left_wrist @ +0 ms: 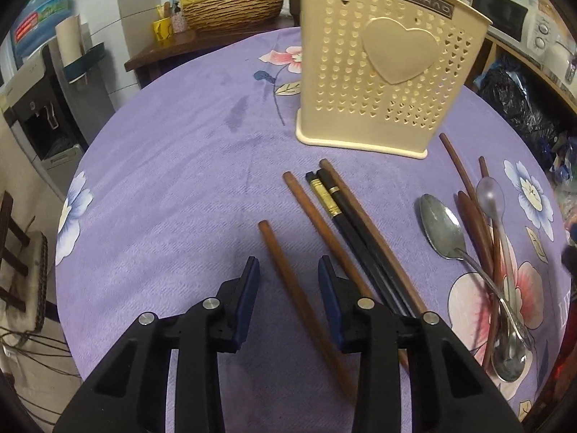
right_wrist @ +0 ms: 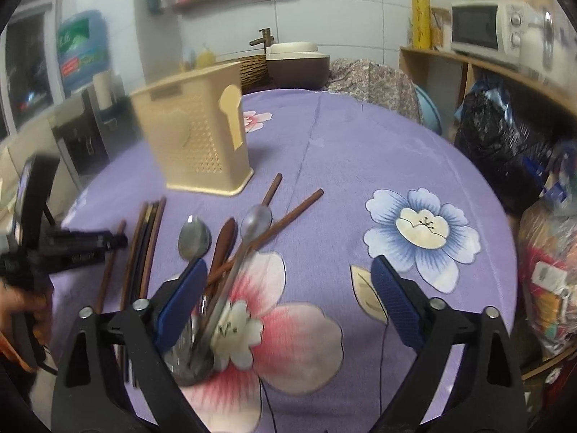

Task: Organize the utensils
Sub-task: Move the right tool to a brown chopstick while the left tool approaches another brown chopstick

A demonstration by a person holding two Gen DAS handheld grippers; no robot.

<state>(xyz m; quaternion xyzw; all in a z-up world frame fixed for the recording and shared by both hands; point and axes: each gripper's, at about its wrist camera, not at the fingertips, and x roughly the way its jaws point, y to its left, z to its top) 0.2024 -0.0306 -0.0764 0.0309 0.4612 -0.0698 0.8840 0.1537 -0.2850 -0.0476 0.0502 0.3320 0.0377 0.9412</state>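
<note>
Round wooden chopstick point(left_wrist: 303, 299) btwn open left fingers point(left_wrist: 249, 288).

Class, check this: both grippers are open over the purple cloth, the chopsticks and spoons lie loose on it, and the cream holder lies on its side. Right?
Not quite. The cream holder stands upright on its base, as the left wrist view shows. The rest holds: left gripper and right gripper are open, and chopsticks and spoons lie loose on the purple cloth.

The bench point(left_wrist: 162, 180) is being viewed from low and near by both wrist cameras. The left view is being aimed forward at the cream holder point(left_wrist: 382, 68). The right view is being aimed from further right. The holder point(right_wrist: 194, 137) and spoons point(right_wrist: 194, 240) are being shared.
</note>
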